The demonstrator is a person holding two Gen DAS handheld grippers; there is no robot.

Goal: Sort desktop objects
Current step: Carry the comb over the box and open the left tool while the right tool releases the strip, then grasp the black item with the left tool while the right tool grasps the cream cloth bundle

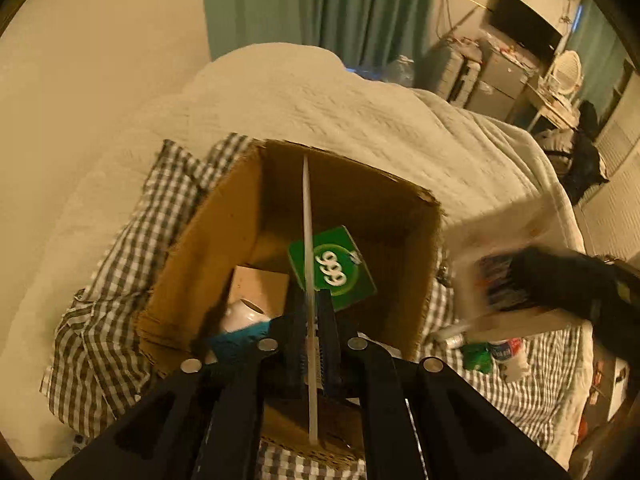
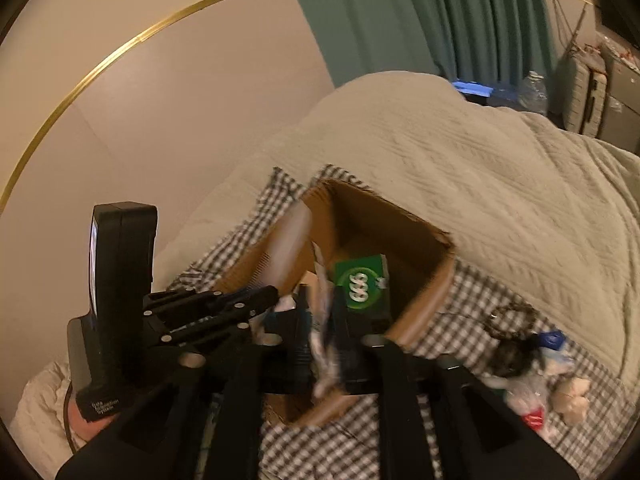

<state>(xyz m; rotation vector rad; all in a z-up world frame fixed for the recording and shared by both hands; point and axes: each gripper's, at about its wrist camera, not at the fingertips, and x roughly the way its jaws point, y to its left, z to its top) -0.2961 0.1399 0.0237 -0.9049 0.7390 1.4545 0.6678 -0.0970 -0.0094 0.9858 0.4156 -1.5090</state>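
Observation:
An open cardboard box (image 1: 224,240) sits on a checked cloth on the bed; it also shows in the right wrist view (image 2: 432,280). Inside lie a green "999" box (image 1: 340,276), a white roll (image 1: 244,314) and a small brown carton (image 1: 260,284). My left gripper (image 1: 312,320) is shut on a thin flat white sheet (image 1: 307,232), held edge-on over the box. My right gripper (image 2: 324,320) is shut on a blurred white printed packet (image 2: 326,344) at the box's near edge; it appears at the right of the left wrist view (image 1: 560,280).
Loose items lie on the checked cloth (image 2: 460,320) to the right of the box: a white bottle (image 1: 512,356), a green packet (image 1: 476,356), a dark tangle and plastic wrappers (image 2: 528,384). A white quilt (image 1: 340,104) is heaped behind. Furniture stands at far right.

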